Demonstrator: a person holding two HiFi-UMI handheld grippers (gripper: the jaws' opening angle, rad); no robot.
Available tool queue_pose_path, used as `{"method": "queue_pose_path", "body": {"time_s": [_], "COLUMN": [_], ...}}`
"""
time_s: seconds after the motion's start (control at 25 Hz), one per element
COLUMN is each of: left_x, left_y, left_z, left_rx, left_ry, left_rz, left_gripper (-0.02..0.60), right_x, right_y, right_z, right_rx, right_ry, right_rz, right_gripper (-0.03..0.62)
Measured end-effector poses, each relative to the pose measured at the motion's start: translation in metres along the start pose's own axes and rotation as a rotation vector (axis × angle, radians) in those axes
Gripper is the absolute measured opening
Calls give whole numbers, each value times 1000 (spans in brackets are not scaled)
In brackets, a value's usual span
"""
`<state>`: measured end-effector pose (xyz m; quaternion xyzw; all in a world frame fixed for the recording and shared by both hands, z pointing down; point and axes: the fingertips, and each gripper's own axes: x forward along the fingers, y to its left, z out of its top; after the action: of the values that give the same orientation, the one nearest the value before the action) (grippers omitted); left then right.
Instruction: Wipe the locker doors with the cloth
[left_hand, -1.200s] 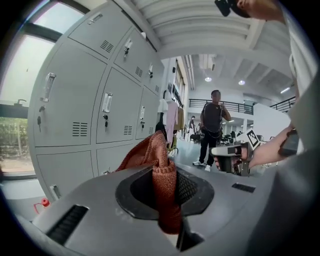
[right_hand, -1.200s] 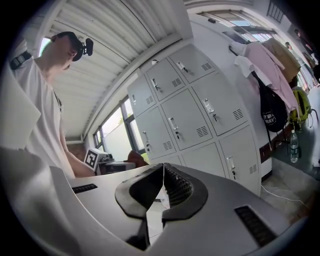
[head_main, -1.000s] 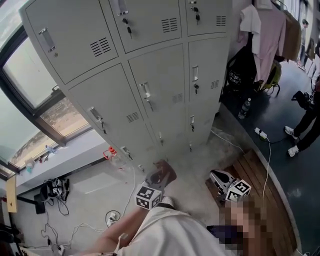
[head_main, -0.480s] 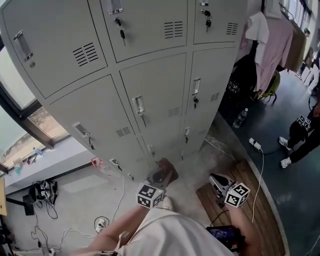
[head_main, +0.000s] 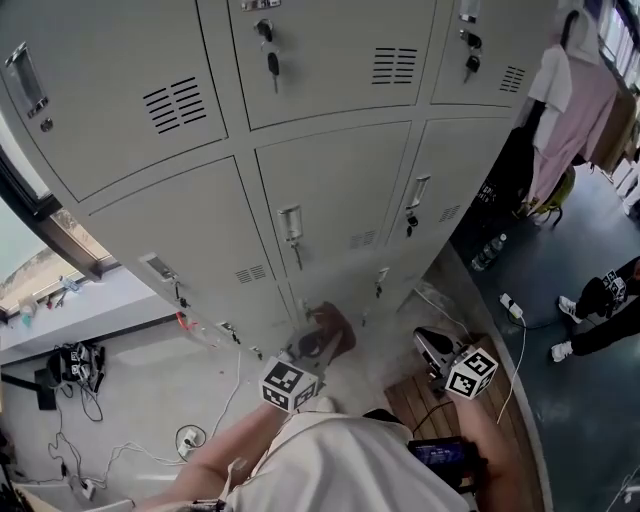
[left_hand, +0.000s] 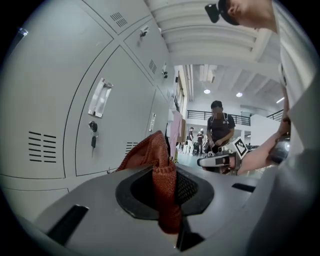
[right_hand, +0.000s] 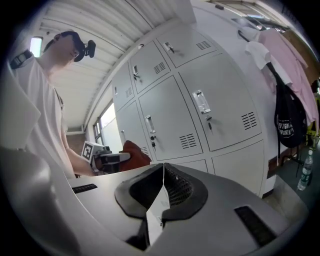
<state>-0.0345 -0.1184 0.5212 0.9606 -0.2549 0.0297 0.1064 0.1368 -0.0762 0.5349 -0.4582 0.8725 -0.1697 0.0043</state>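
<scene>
Grey metal locker doors (head_main: 340, 190) with handles, keys and vents rise in front of me. My left gripper (head_main: 312, 348) is low in the head view, shut on a rust-red cloth (head_main: 332, 328) that bunches up past its jaws, a short way off the lower doors. The cloth (left_hand: 159, 170) fills the left gripper (left_hand: 162, 187) in its own view, with the doors (left_hand: 115, 125) to the left. My right gripper (head_main: 432, 352) is off to the right, and its jaws (right_hand: 161, 182) are shut with nothing in them, pointing at the lockers (right_hand: 225, 115).
Clothes (head_main: 585, 100) and a dark bag hang right of the lockers, with a water bottle (head_main: 487, 252) and a power strip (head_main: 508, 303) on the floor. A wooden pallet (head_main: 425, 398) lies underfoot. Cables (head_main: 70, 365) lie by the window at the left. A person (head_main: 600, 310) stands at far right.
The head view has swung up and closer to the lockers, so the doors fill more of the frame. Both grippers keep much the same low place, the cloth still held.
</scene>
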Motion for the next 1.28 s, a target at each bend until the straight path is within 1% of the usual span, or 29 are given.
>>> {"method": "queue_pose_path", "body": {"time_s": [0.16, 0.24, 0.36, 0.52, 0.68, 0.8, 0.88, 0.96, 1.08, 1.16, 1.28], "left_x": [-2, -5, -8, -9, -14, -20, -25, -32, -44, -51, -59], "left_y": [13, 21, 34, 47, 60, 66, 71, 76, 82, 86, 91], "left_z": [11, 21, 40, 63, 81, 104, 131, 165, 221, 258, 306], "left_rx": [32, 46, 49, 58, 60, 78, 116, 164, 268, 361, 503], "left_ry": [-38, -53, -78, -121, -162, -211, -258, -322, -404, -425, -416], "left_rz": [47, 101, 203, 303, 394, 449, 492, 541, 616, 675, 777], "left_gripper": [37, 37, 37, 37, 38, 38, 37, 37, 37, 38, 37], "right_x": [34, 52, 75, 96, 104, 105, 105, 107, 109, 111, 112], "right_y": [-5, -6, -13, -26, -31, -32, -29, -25, -18, -13, -10], "right_z": [4, 8, 22, 44, 54, 72, 90, 103, 105, 101, 96], "right_rx": [-23, -40, -77, -140, -206, -197, -182, -169, -165, -174, -170], "right_ry": [35, 52, 69, 94, 137, 119, 76, 42, 31, 38, 40], "right_rz": [114, 177, 258, 335, 403, 446, 474, 497, 532, 553, 567], "right_gripper": [17, 17, 17, 17, 17, 17, 17, 17, 17, 17, 17]}}
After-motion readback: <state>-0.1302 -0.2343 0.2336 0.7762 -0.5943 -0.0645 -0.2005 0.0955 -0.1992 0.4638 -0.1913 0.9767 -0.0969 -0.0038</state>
